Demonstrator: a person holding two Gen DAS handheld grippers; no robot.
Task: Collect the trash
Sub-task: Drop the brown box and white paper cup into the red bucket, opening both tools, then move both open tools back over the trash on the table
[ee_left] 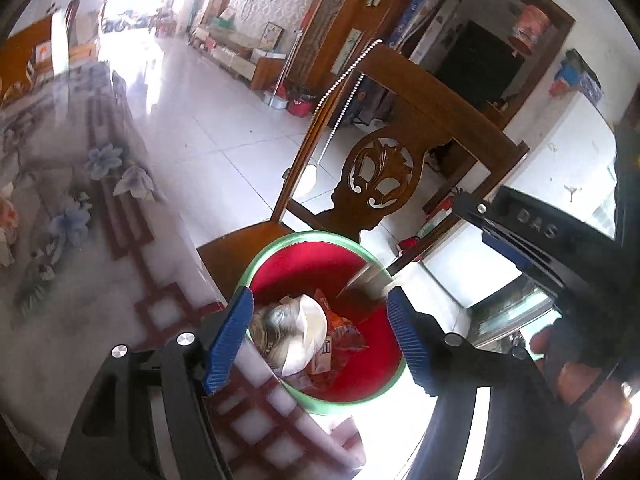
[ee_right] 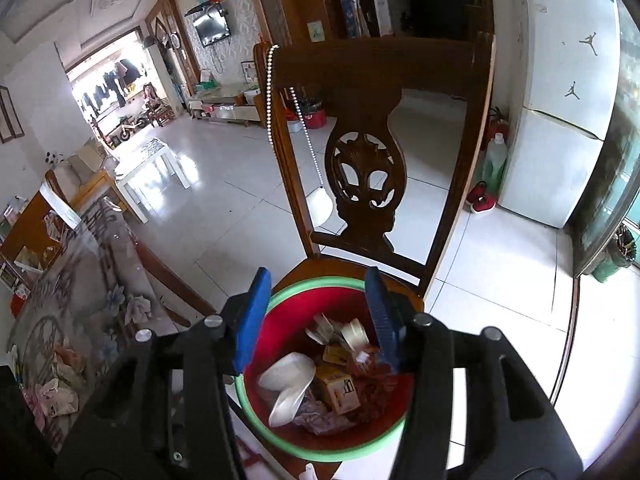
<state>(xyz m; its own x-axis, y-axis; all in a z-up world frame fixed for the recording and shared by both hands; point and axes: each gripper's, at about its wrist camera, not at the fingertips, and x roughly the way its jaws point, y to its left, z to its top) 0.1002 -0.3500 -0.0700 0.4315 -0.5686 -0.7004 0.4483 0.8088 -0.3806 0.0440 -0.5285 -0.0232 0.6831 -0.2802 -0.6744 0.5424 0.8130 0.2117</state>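
Observation:
A red bin with a green rim (ee_left: pixel 256 264) (ee_right: pixel 360 454) sits on a wooden chair seat beside the table edge. It holds crumpled white plastic (ee_left: pixel 298 328) (ee_right: pixel 288 380), orange wrappers (ee_left: pixel 344 336) and a small yellow carton (ee_right: pixel 338 392). My left gripper (ee_left: pixel 320 338) is open and empty above the bin's mouth. My right gripper (ee_right: pixel 318 316) is open and empty, also over the bin. The right gripper's black body (ee_left: pixel 536 232) shows at the right of the left wrist view.
The carved wooden chair back (ee_left: pixel 384 168) (ee_right: pixel 366 176) rises just behind the bin, with a white bead string (ee_right: pixel 272 92) hanging on it. A glass-topped floral table (ee_left: pixel 80 220) (ee_right: pixel 68 280) lies to the left, with crumpled wrappers (ee_right: pixel 56 392) on it. White tiled floor and a fridge (ee_right: pixel 560 120) lie beyond.

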